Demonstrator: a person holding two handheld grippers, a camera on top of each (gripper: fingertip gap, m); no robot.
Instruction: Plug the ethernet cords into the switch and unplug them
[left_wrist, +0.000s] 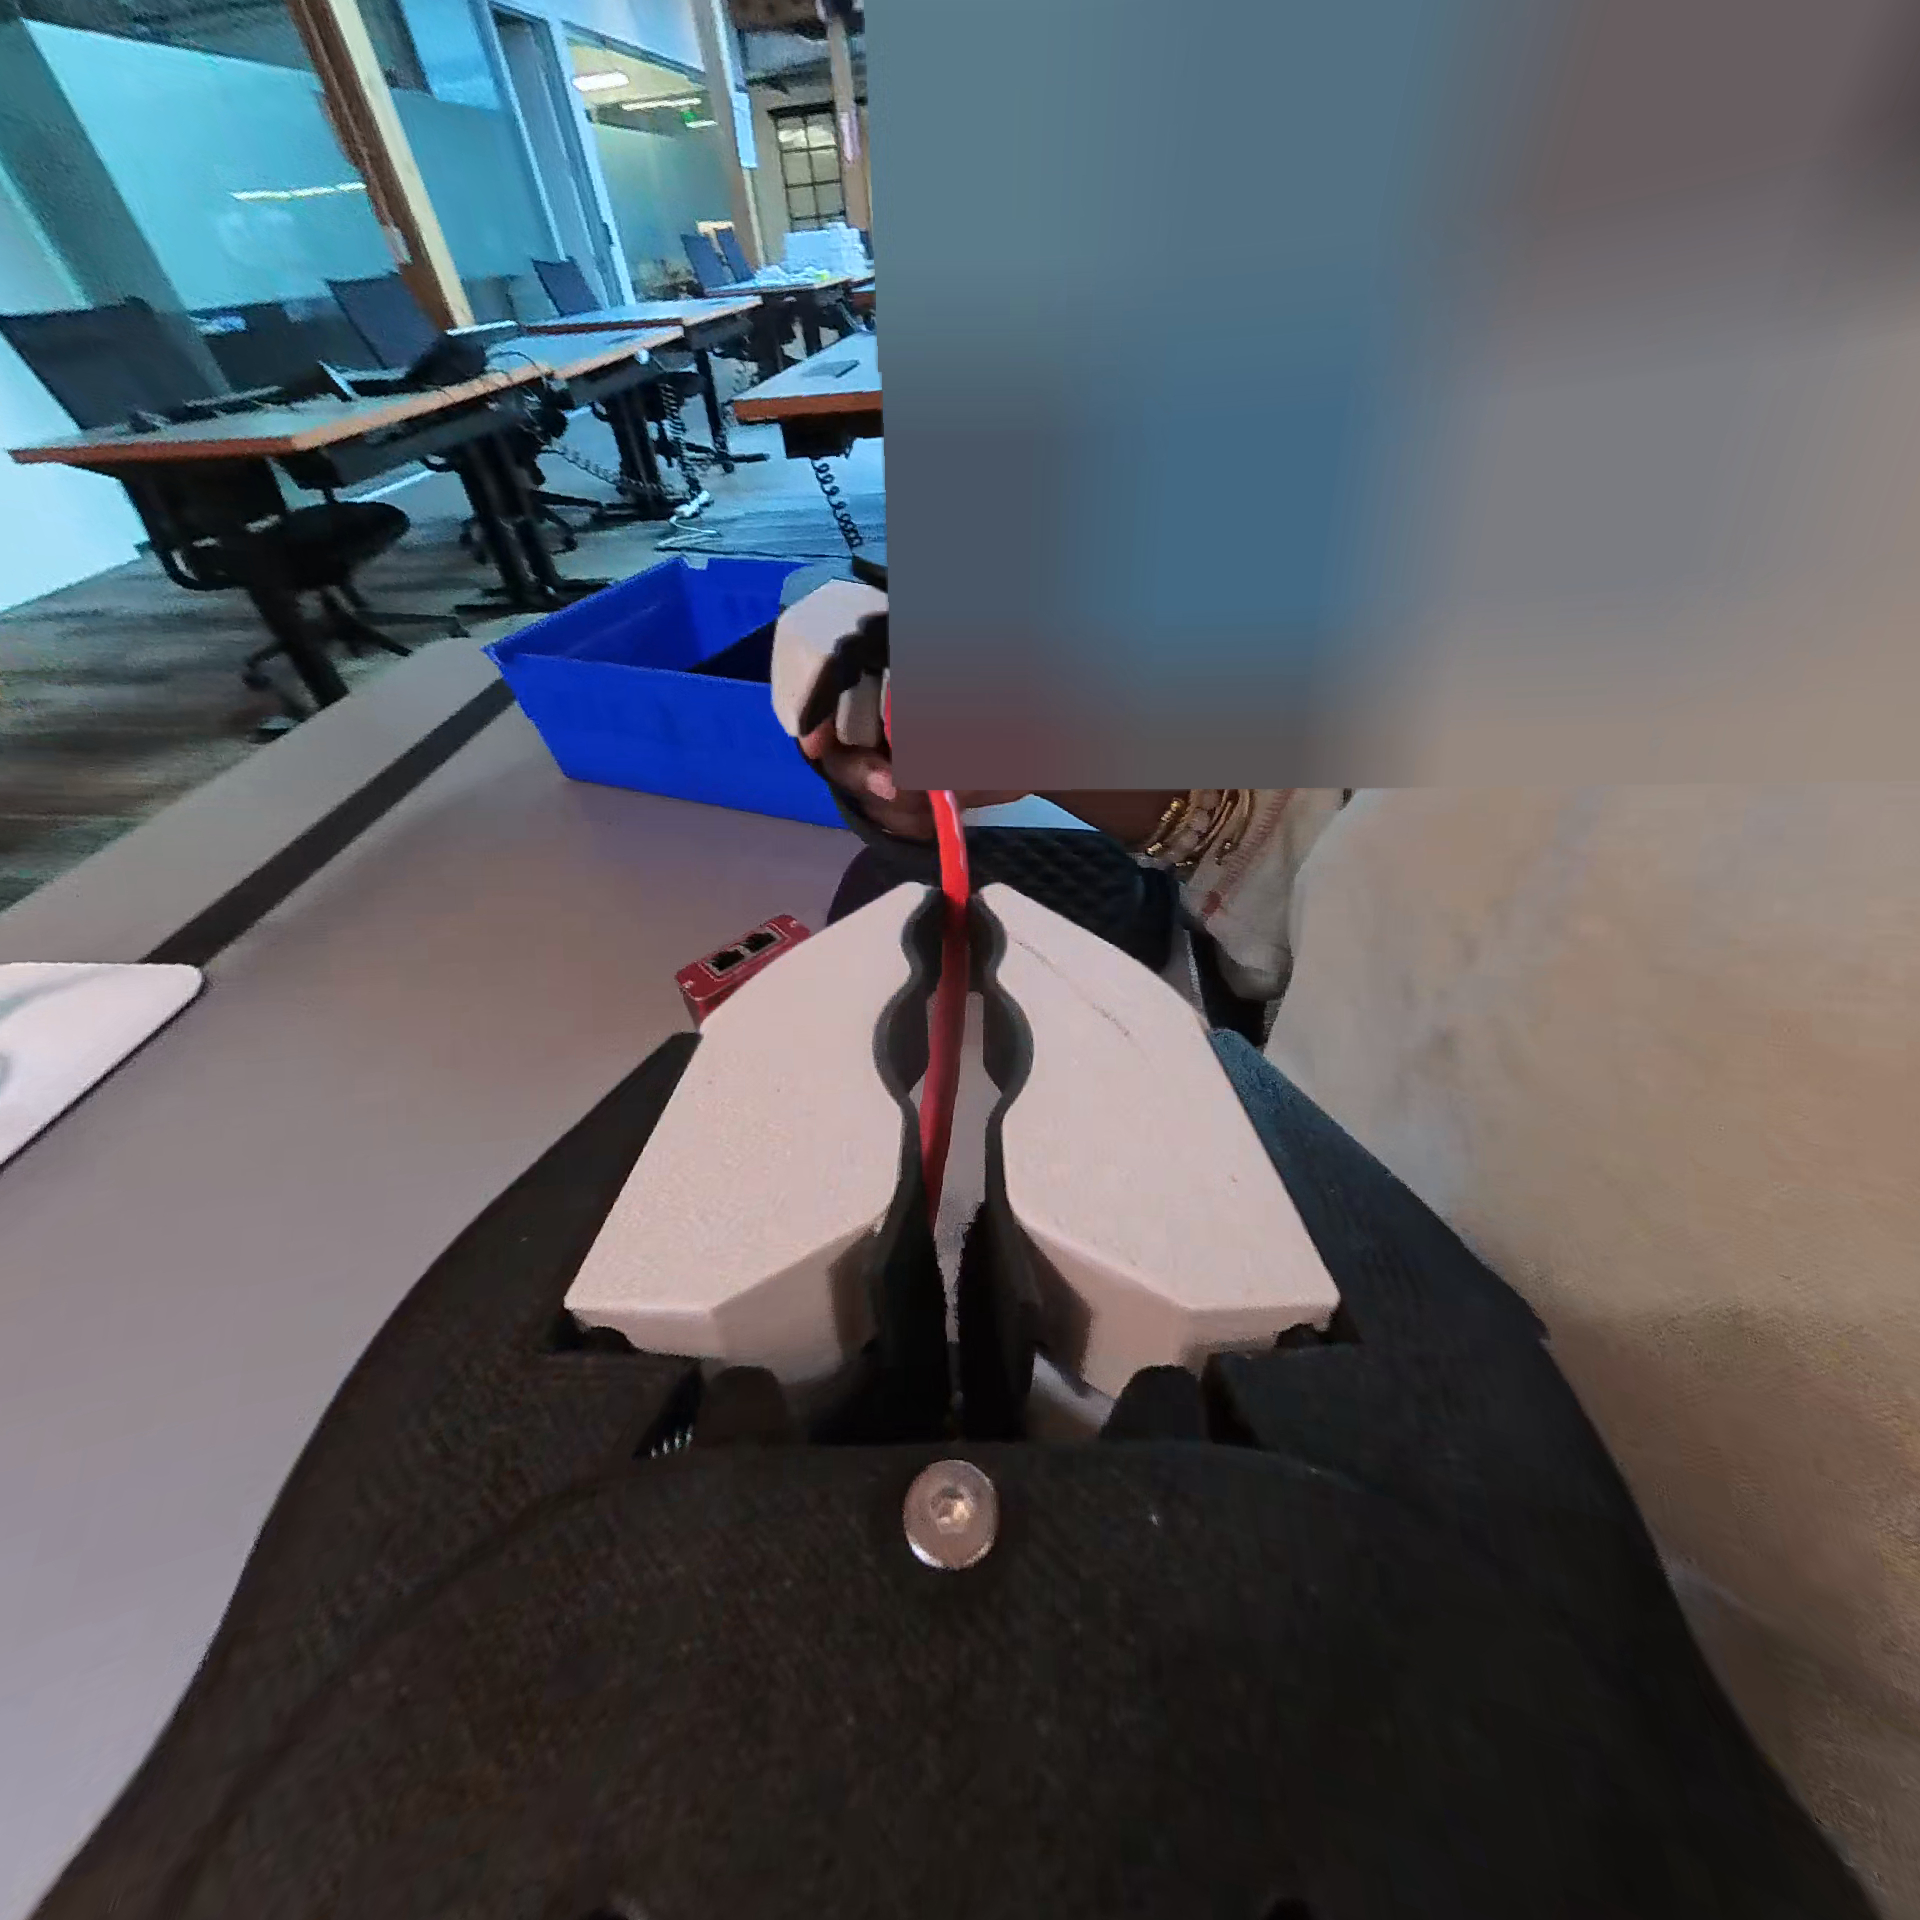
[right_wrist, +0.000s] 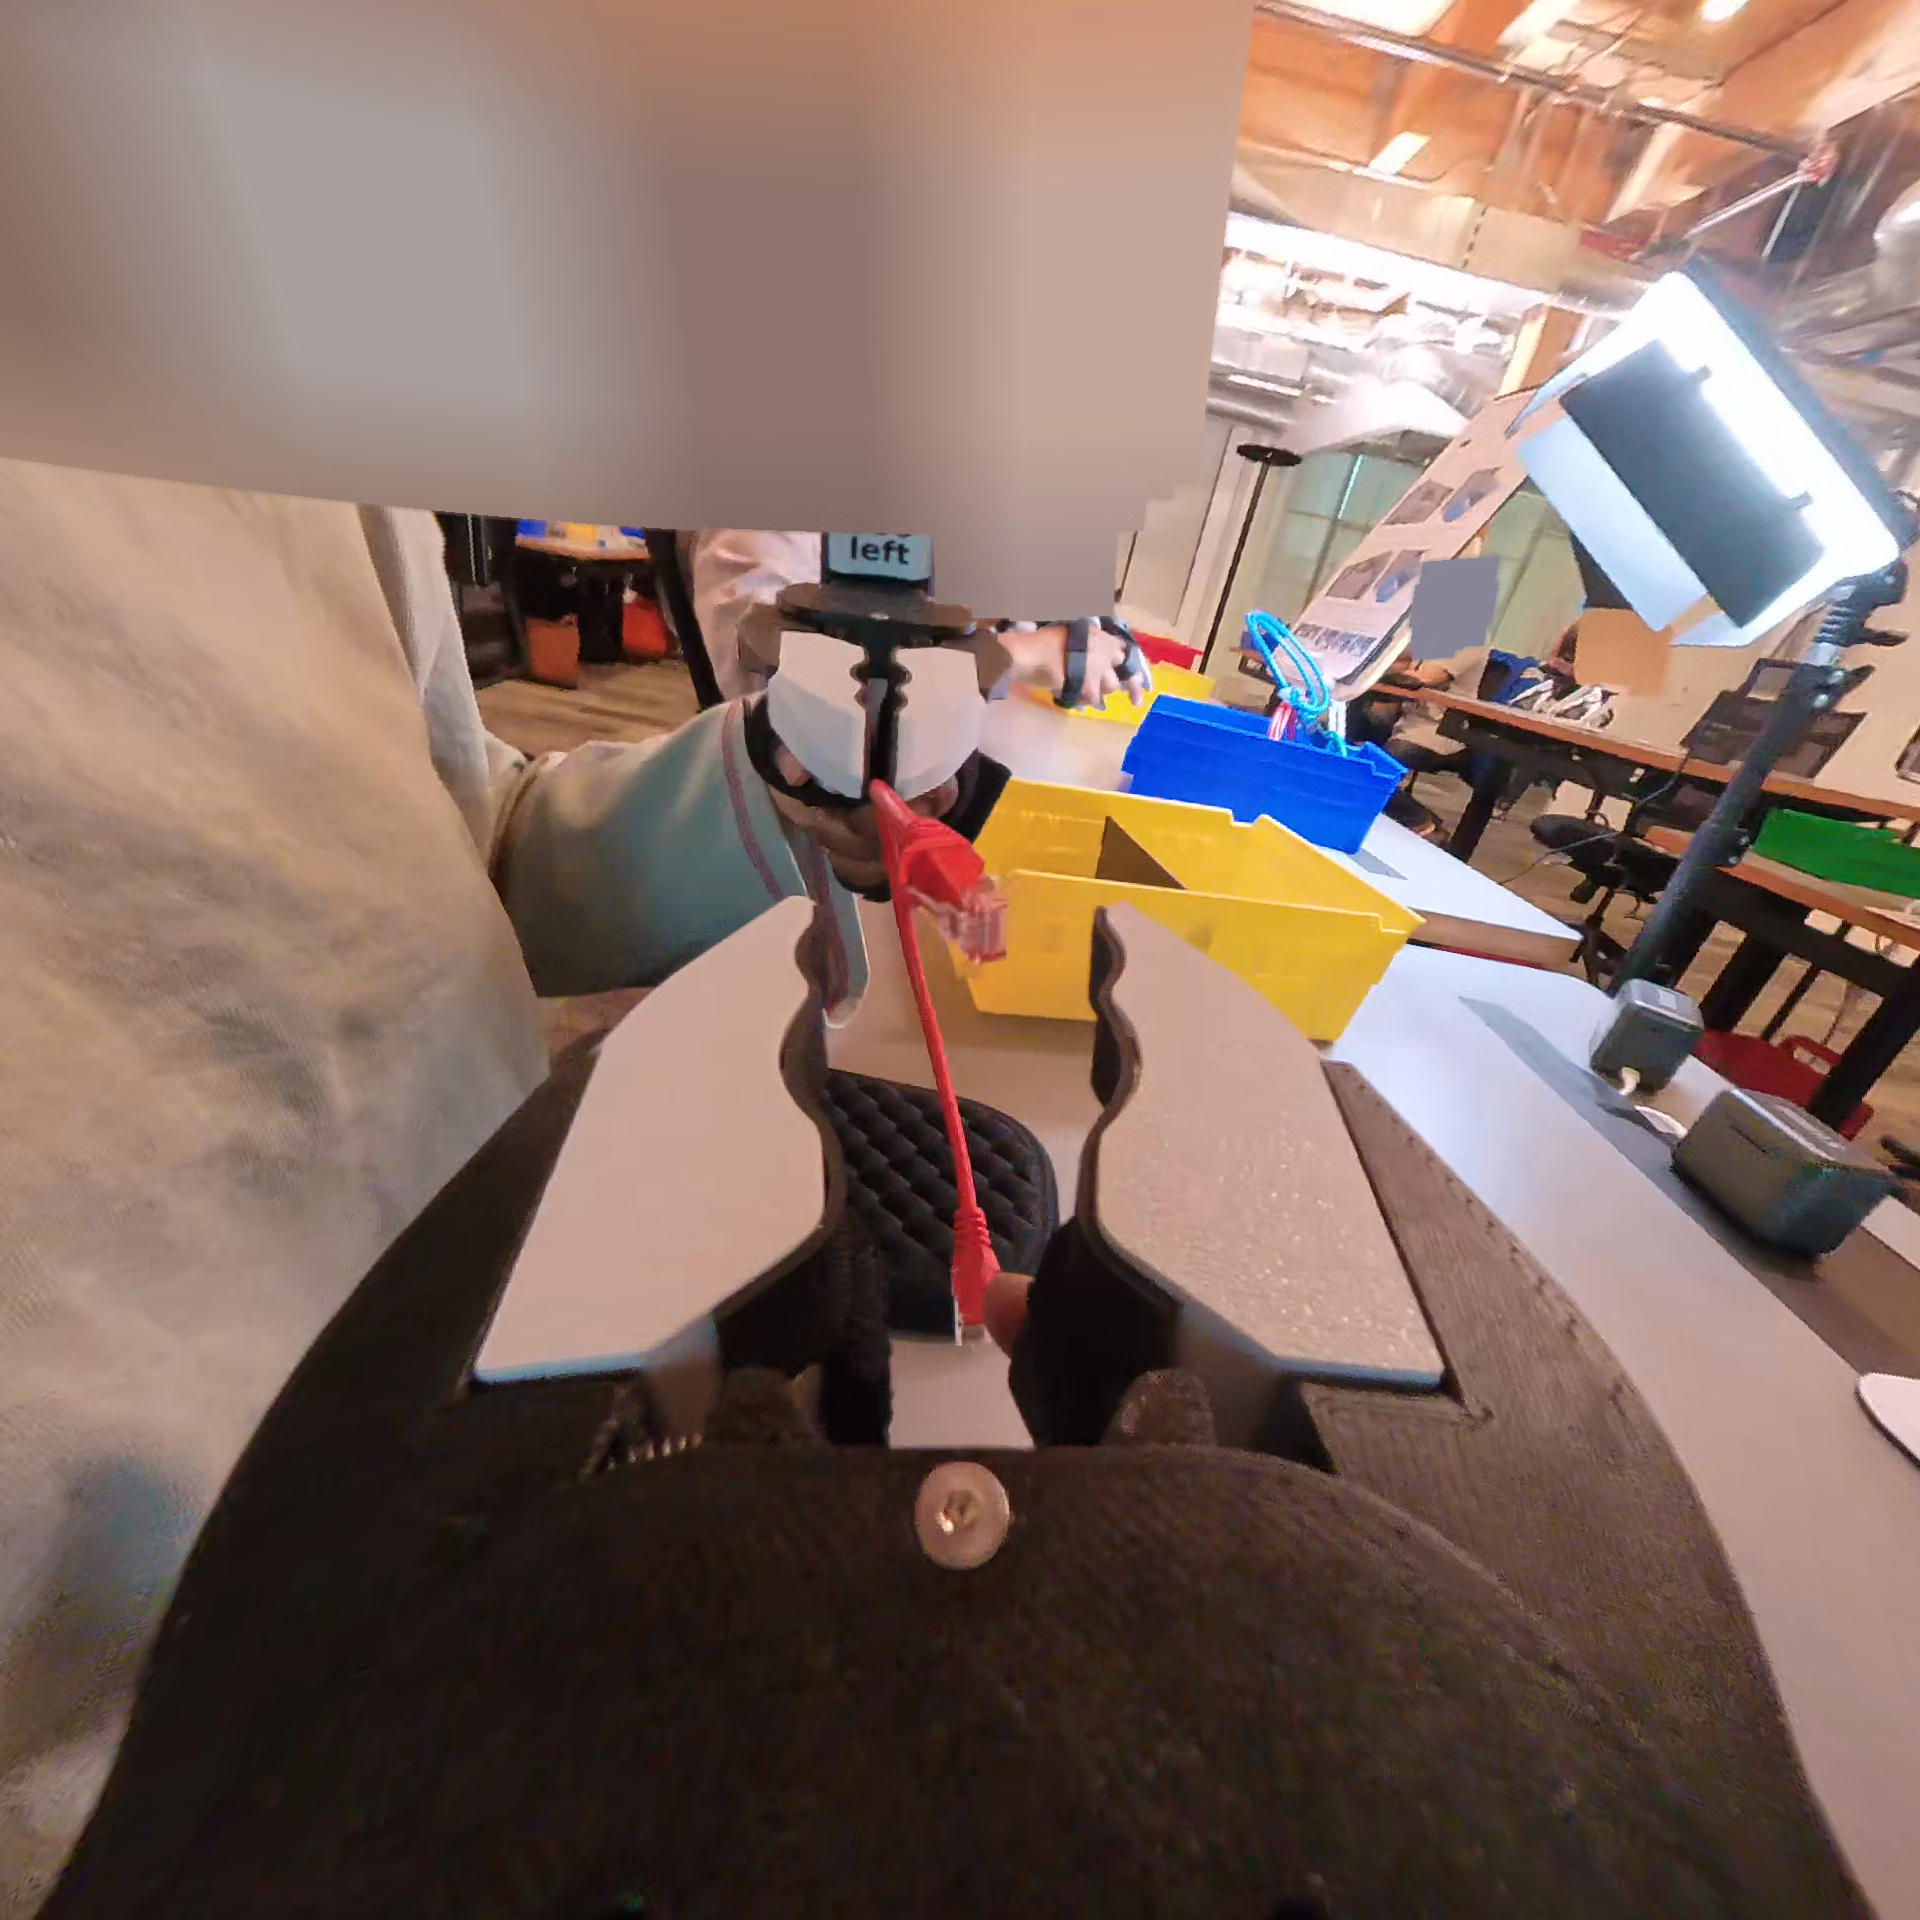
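My left gripper (left_wrist: 951, 906) is shut on a red ethernet cord (left_wrist: 943, 1049) that runs along between its white fingers. It also shows in the right wrist view (right_wrist: 878, 743), held up in the air with the cord (right_wrist: 935, 1049) hanging from it. One clear plug (right_wrist: 977, 914) sticks out just below it; the other plug (right_wrist: 971, 1288) hangs low. My right gripper (right_wrist: 956, 920) is open, and the cord hangs between its fingers. The small red switch (left_wrist: 743, 961) lies on the grey table (left_wrist: 416, 1039), left of my left fingers.
A blue bin (left_wrist: 655, 675) stands behind the switch and a white pad (left_wrist: 83, 1029) lies at the left. A yellow bin (right_wrist: 1247, 925), a blue bin with cables (right_wrist: 1247, 774) and two grey boxes (right_wrist: 1766, 1174) are on the right. A black quilted chair back (right_wrist: 925, 1164) is close below. The gap from one gripper's tips to the other's is roughly 7 centimeters. It is some 15 centimeters from my right tips to the small red switch (left_wrist: 743, 961).
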